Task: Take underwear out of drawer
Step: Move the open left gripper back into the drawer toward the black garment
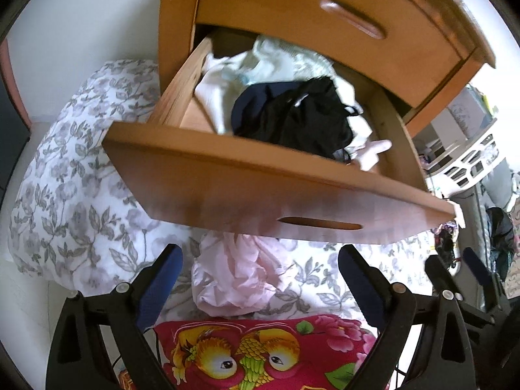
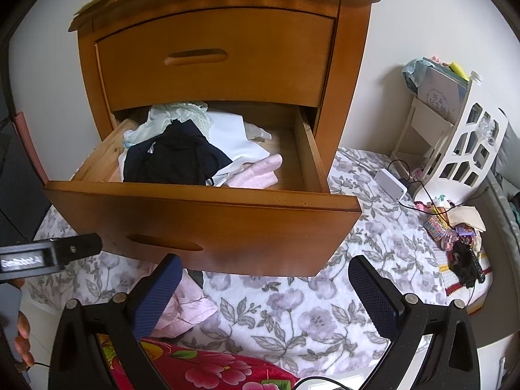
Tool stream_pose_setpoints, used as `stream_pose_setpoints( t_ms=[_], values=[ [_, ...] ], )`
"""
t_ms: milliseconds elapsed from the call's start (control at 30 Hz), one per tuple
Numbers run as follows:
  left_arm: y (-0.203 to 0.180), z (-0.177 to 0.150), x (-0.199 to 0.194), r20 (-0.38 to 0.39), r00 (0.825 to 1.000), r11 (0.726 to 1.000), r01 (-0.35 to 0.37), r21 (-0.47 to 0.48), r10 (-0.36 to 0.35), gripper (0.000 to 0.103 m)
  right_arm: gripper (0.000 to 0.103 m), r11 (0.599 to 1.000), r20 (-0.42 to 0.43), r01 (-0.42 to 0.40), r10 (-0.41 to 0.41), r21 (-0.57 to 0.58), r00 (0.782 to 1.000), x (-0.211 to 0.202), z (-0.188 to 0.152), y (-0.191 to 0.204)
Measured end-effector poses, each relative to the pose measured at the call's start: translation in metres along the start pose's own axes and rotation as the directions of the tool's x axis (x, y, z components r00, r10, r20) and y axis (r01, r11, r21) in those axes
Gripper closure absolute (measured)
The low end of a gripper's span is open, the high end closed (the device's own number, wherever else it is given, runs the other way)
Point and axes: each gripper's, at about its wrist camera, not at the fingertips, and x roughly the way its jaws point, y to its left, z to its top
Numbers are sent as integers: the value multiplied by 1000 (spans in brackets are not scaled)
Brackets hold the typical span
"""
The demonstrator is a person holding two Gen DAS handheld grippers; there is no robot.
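Note:
The lower drawer (image 1: 227, 188) (image 2: 211, 221) of a wooden nightstand stands pulled out over a floral bedspread (image 2: 292, 318). Inside lie a black garment (image 1: 292, 117) (image 2: 169, 159), white and mint pieces (image 2: 182, 113), and a pink piece (image 2: 256, 172). A crumpled pink garment (image 1: 234, 279) (image 2: 185, 308) rests on the bedspread below the drawer front. My left gripper (image 1: 260, 253) hangs above it, jaws wide open and gripping nothing. My right gripper (image 2: 265, 261) (image 1: 455, 263) is open and empty in front of the drawer. The left gripper's body (image 2: 48, 256) shows at the far left of the right wrist view.
The upper drawer (image 2: 211, 55) is shut. A red flowered cloth (image 1: 260, 351) (image 2: 221, 370) lies nearest me. On the right stand a white rack (image 2: 455, 149), a white box with a cable (image 2: 390, 183) and small clutter (image 2: 455, 227). A hand (image 2: 22, 334) shows at bottom left.

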Motion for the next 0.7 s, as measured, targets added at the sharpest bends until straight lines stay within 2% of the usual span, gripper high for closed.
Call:
stream_pose_setpoints(
  t_ms=[200, 333, 467, 700],
  values=[
    [-15, 5, -30, 61, 997, 997, 40, 65, -44, 7, 0, 1000, 14, 1, -1, 9, 1000, -4, 1, -2],
    [-17, 12, -55, 143, 989, 996, 8, 87, -21, 7, 0, 1000, 20, 3, -3, 20, 1000, -6, 2, -5],
    [-10, 19, -74, 221, 975, 998, -9, 70, -6, 7, 0, 1000, 19, 0, -1, 21, 1000, -5, 2, -6],
    [1, 35, -75, 245, 969, 999, -28, 35, 19, 7, 0, 1000, 18, -2, 2, 21, 1000, -3, 2, -6]
  ],
)
